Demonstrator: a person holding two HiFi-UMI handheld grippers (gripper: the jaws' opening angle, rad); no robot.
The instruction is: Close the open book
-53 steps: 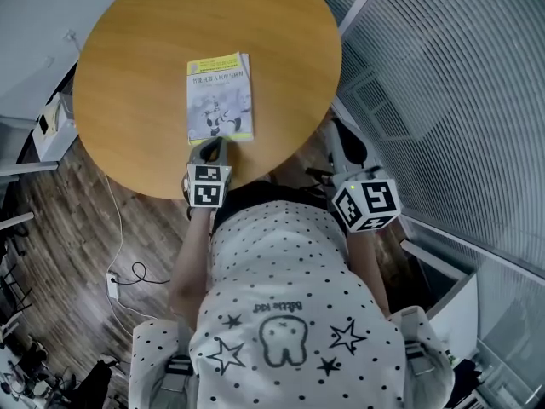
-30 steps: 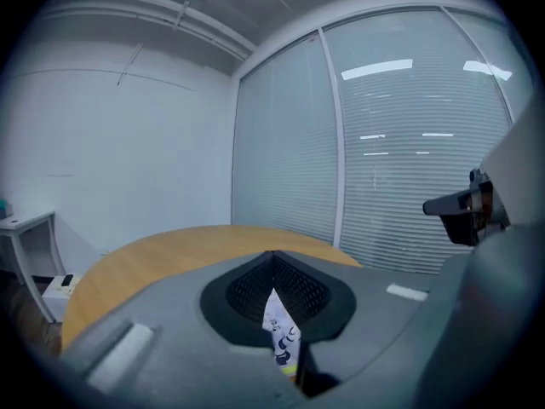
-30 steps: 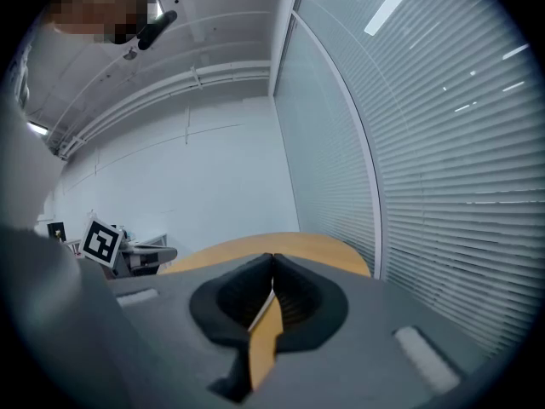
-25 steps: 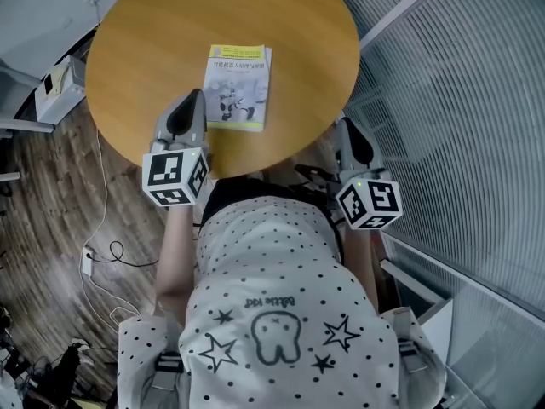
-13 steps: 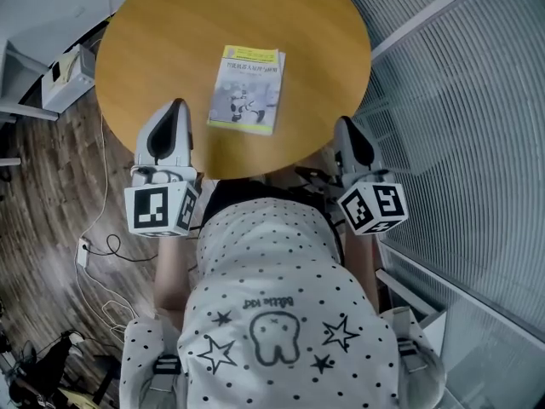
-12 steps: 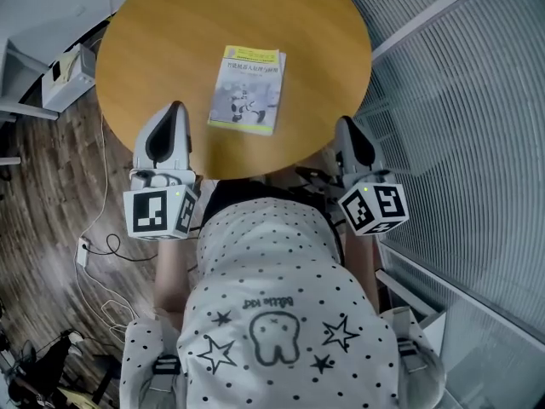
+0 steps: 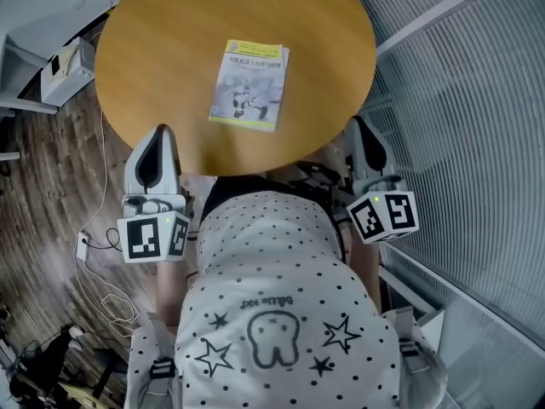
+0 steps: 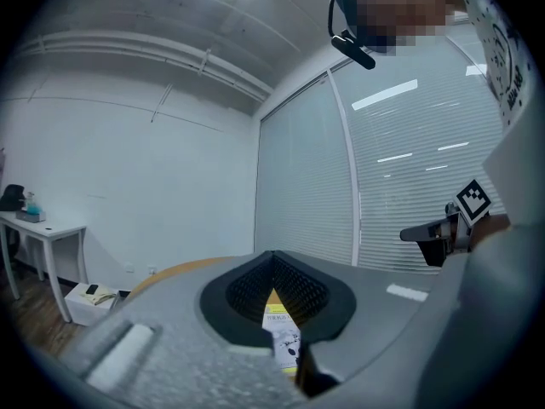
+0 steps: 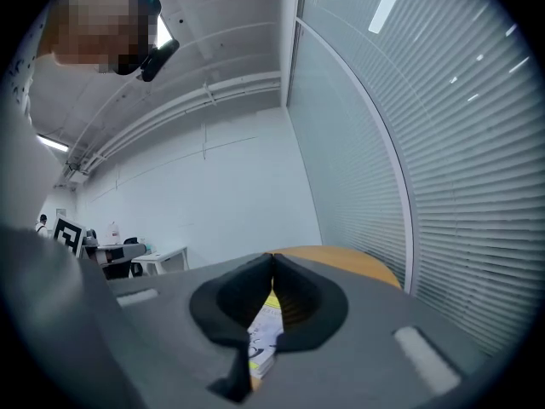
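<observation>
The book point(image 7: 249, 84) lies closed and flat on the round wooden table point(image 7: 153, 49), its yellow and grey cover facing up. My left gripper point(image 7: 157, 135) is shut and holds nothing; it hangs off the table's near-left edge, away from the book. My right gripper point(image 7: 356, 130) is also shut and holds nothing, beyond the table's near-right edge. In the left gripper view the book point(image 8: 283, 341) shows through the gap behind the closed jaws of the left gripper point(image 8: 273, 259). The right gripper view shows the book point(image 9: 262, 335) the same way past the right gripper point(image 9: 272, 258).
A wall of window blinds point(image 7: 477, 100) curves round the right side. At the left, above a dark wooden floor point(image 7: 51, 228) with a white cable point(image 7: 89, 254), stands a white shelf point(image 7: 60, 66). A white side table point(image 8: 38, 228) stands by the far wall.
My left gripper has pulled back from the book's near edge, off the table towards the near left. The right gripper has hardly shifted. The book lies unmoved on the table.
</observation>
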